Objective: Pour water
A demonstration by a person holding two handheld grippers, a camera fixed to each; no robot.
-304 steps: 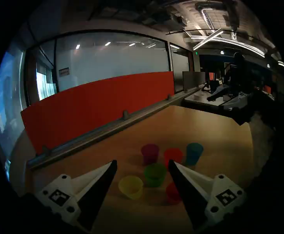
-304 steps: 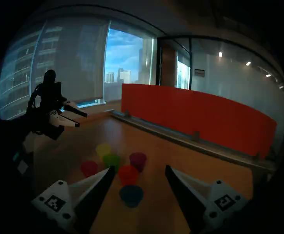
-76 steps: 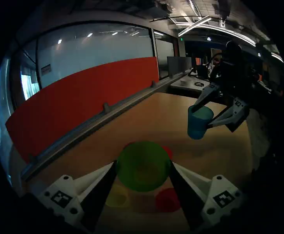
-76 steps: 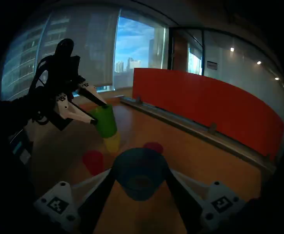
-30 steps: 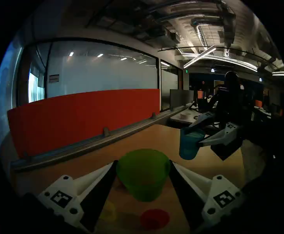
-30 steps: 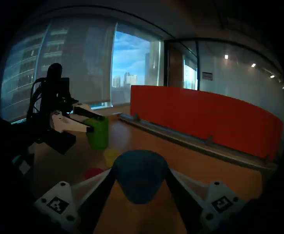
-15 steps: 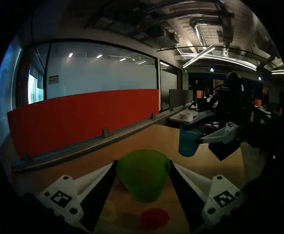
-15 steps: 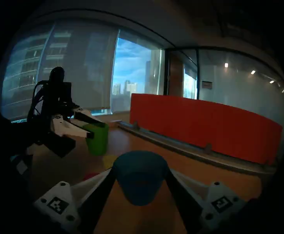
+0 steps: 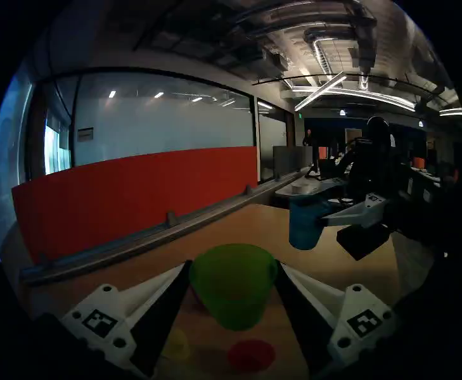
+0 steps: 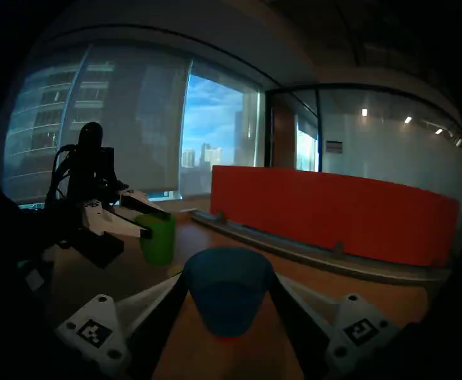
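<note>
While both cups hang above the table [image 9: 256, 221]: any spill would land on bare wood or on the red cup [image 9: 251, 354] and yellow cup [image 9: 177, 345] standing below.
Left tool [image 9: 231, 266]: closed partway on the green cup [image 9: 234, 288], one finger pressing each side just under the rim; the cup is upright.
Right tool [image 10: 227, 278]: closed the same way on the blue cup [image 10: 227, 297], which is upright and well off the table.
Cup positions: in the left gripper view the blue cup hangs to the right of the green one and beyond it, apart from it, with the rims roughly level.
Water: I cannot tell which cup holds any, or how much.
Risk, missed stream: the rims are apart, so tipping one cup before its lip is over the other's mouth would likely wet the table.
Risk, slip: the walls are smooth, tapered plastic held by two narrow fingers, so a tilted cup could swivel or slide out of a light grip.
Risk, squeeze: the thin walls probably flex, and a harder pinch might buckle the mouth and slop the contents.
Risk, knock: when the cups come together, one tool's fingers could strike the other cup.
</note>
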